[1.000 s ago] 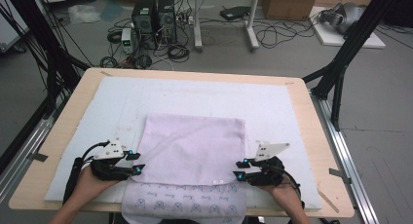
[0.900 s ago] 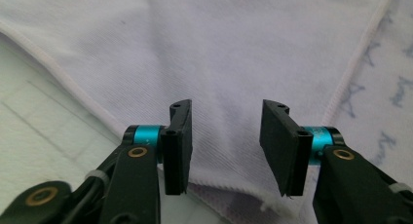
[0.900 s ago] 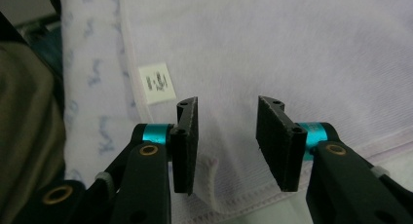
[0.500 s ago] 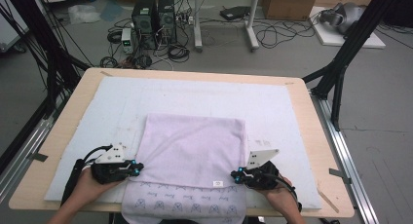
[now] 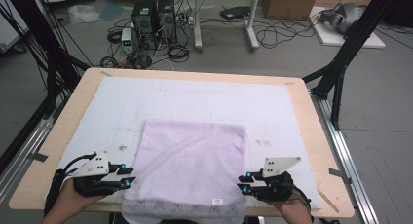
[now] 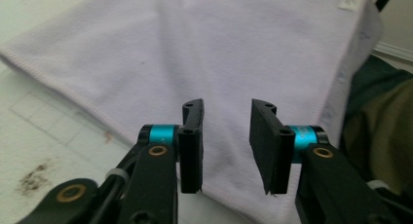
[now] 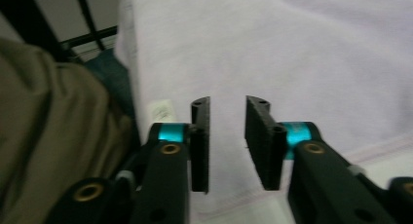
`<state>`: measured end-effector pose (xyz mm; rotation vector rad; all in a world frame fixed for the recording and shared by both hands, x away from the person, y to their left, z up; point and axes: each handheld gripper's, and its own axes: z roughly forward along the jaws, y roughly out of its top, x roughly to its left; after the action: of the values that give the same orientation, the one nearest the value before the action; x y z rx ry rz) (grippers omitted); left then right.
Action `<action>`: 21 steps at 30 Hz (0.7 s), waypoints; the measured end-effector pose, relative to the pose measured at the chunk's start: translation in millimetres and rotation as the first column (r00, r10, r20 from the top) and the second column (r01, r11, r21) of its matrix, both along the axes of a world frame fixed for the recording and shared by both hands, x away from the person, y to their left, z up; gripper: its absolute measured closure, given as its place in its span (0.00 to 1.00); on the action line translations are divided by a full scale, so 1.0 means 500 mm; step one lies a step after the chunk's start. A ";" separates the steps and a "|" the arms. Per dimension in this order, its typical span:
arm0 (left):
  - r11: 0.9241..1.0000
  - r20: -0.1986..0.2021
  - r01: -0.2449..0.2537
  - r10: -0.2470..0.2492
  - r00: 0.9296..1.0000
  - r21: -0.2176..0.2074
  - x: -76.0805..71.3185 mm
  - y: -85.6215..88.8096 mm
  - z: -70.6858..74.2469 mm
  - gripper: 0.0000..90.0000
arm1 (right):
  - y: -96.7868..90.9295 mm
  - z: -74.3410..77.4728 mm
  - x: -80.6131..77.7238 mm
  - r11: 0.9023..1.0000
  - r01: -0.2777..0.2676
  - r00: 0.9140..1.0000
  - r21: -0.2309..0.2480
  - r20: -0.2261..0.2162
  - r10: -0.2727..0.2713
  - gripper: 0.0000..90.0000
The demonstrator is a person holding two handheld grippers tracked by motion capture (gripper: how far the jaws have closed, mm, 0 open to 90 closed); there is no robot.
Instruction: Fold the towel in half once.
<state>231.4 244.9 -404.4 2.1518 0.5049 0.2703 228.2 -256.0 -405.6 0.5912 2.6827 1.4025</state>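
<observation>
claws just reopened, left claw [image 5: 127,177] and right claw [image 5: 242,181] parted, released, flanking lilac towel [image 5: 192,165], gripping nothing

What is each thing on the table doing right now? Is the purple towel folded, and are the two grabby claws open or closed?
Towel: folded, lying flat on the mat, near edge hanging over the table's front.
Left hand-held gripper: open, jaws just opened again, nothing pinched, at the towel's left edge.
Right hand-held gripper: open, jaws just opened again, nothing pinched, at the towel's right edge.
White mat: spread flat, a few dirty marks.
</observation>
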 end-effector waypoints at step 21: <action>0.955 -0.083 -0.295 0.297 0.951 0.034 0.344 -0.044 -0.031 0.62 | -0.006 -0.001 0.323 0.960 0.274 0.962 -0.055 0.019 -0.273 0.42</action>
<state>403.5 222.8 -419.7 2.1109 0.8820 0.3486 389.6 -258.9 -406.2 0.9045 2.5019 1.2474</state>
